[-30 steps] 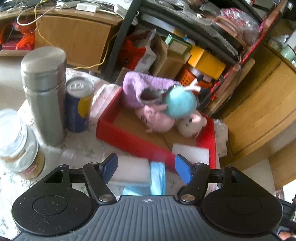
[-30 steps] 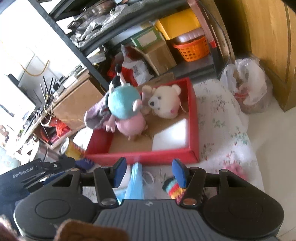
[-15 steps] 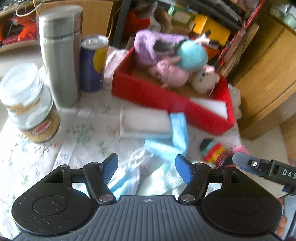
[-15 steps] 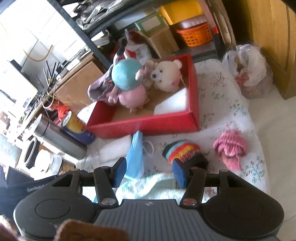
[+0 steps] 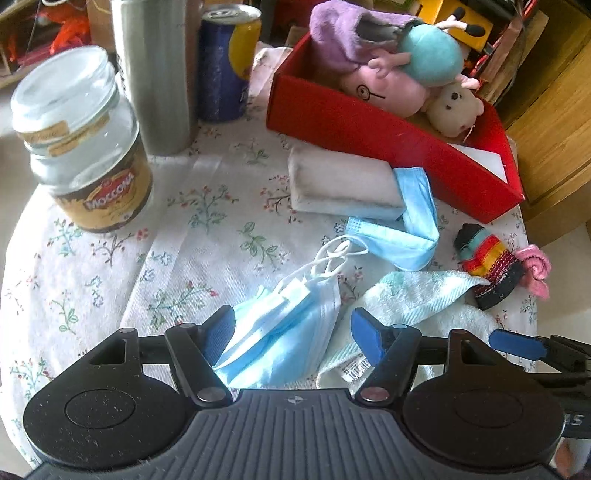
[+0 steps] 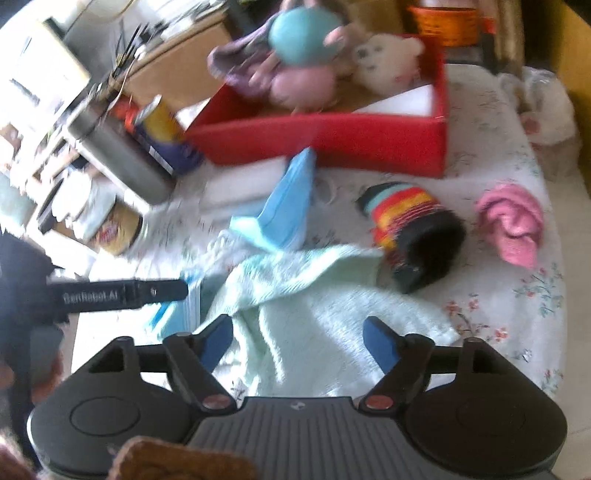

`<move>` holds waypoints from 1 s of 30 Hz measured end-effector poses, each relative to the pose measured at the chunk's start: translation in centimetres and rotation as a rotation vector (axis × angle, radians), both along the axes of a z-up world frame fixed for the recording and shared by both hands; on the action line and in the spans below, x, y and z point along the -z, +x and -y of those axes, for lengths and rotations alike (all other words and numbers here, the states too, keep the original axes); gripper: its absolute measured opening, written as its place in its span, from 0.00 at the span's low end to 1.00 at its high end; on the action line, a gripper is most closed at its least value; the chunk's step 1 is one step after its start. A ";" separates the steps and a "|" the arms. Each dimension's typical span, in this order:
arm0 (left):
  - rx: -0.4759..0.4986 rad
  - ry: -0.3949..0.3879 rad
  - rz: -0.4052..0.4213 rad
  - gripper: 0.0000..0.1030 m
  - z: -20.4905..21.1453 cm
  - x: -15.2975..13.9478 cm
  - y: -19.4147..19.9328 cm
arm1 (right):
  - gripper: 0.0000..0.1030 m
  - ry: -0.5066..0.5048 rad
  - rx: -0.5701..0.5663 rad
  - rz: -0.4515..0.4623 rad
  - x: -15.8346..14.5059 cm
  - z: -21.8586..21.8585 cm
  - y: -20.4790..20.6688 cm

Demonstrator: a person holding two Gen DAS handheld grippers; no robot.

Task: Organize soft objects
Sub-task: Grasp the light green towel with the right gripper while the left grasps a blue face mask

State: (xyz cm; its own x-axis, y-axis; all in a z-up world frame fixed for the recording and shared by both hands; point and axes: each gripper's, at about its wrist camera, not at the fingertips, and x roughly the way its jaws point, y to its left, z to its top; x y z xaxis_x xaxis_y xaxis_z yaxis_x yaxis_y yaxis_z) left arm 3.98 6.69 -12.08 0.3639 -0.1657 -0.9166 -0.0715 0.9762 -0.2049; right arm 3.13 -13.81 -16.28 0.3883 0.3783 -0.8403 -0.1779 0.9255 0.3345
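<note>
Jar (image 5: 88, 147) label reads "MOCCONA"; left tool (image 5: 293, 332), right tool (image 6: 299, 341) both agape.

You're working in a lived-in home room: a flowered tablecloth (image 5: 207, 240) covers the table, with a Moccona coffee jar (image 5: 83, 147), a steel flask (image 5: 157, 74) and a drink can (image 5: 225, 62) at its far left. Beyond it stand wooden cabinets (image 5: 554, 122) on the right and an orange basket (image 6: 443, 22) on cluttered storage shelving.
</note>
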 end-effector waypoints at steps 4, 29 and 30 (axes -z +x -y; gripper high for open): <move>-0.007 -0.005 -0.016 0.67 -0.5 0.1 -0.1 | 0.53 -0.066 0.004 -0.006 1.0 -1.0 0.7; 0.037 0.016 -0.008 0.73 -0.2 -0.4 -0.6 | 0.00 0.041 -0.108 0.008 -1.6 -0.1 -1.6; 0.042 0.022 -0.014 0.73 -0.1 -0.1 -0.5 | 0.00 0.065 -0.096 0.012 -2.0 0.1 -1.6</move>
State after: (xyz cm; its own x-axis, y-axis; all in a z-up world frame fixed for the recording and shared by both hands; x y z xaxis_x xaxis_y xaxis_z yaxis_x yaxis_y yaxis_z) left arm 3.49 6.79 -11.93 0.3443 -0.1608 -0.9250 -0.0331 0.9825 -0.1831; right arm 1.53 -13.96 -14.32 0.3573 0.4677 -0.8085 -0.2690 0.8805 0.3904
